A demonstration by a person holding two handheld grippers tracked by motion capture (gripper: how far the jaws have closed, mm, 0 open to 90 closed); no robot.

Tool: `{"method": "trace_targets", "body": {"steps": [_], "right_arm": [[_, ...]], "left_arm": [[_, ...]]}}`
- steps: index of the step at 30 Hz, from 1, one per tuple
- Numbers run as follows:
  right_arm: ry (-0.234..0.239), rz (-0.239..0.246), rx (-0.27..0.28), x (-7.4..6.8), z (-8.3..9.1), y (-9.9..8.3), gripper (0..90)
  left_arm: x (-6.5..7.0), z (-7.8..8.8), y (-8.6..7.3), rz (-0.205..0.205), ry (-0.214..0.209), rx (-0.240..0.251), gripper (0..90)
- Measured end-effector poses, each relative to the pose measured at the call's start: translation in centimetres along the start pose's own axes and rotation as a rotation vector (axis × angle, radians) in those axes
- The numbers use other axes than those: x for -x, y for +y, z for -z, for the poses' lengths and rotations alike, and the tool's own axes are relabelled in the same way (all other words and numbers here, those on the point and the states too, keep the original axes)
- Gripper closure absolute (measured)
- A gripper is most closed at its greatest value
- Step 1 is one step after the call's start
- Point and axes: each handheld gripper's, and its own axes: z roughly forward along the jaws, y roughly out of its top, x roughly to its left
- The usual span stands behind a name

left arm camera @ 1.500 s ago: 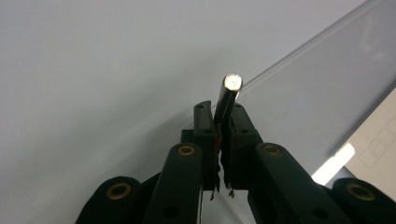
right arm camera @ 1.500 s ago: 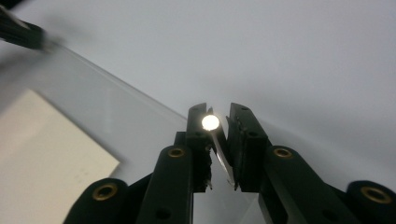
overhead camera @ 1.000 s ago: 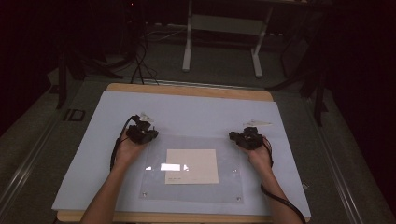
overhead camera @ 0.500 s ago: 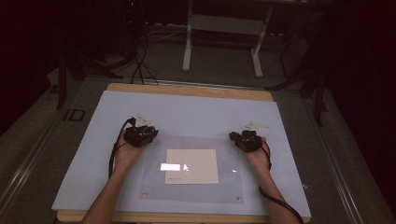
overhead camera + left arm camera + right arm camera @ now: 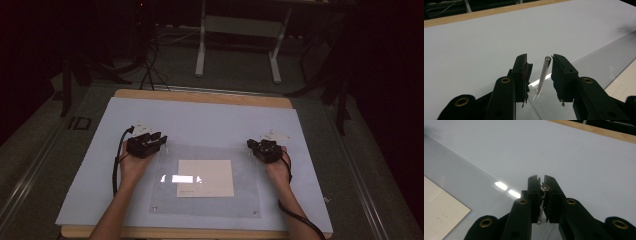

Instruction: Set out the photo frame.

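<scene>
A clear plastic sheet lies on the mat with a cream paper at its middle. My left gripper is at the sheet's far left corner. In the left gripper view its jaws stand open and have just been opening; a thin metal pin rises from the sheet corner between them and leans toward the right-hand jaw. My right gripper is at the far right corner. Its jaws have just closed further and are shut on a round-headed metal pin.
A pale blue mat covers the wooden table. Small fasteners sit at the sheet's near corners. Each gripper trails a cable along a forearm. A metal frame stands on the dark floor beyond the table.
The left gripper's jaws have opened from around the pin and the left hand has drawn back slightly. The right hand has stayed in place.
</scene>
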Motion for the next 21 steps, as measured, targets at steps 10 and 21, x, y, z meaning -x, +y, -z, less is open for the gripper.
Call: {"method": "trace_targets", "body": {"steps": [10, 21], "right_arm": [[-0.005, -0.017, 0.008, -0.1, 0.0, -0.1, 84.0], [0.0, -0.042, 0.041, -0.1, 1.0, -0.6, 83.6]], "left_arm": [[0.5, -0.7, -0.8, -0.024, -0.033, -0.008, 64.6], [0.5, -0.8, -0.9, -0.011, -0.019, 0.015, 76.9]]}}
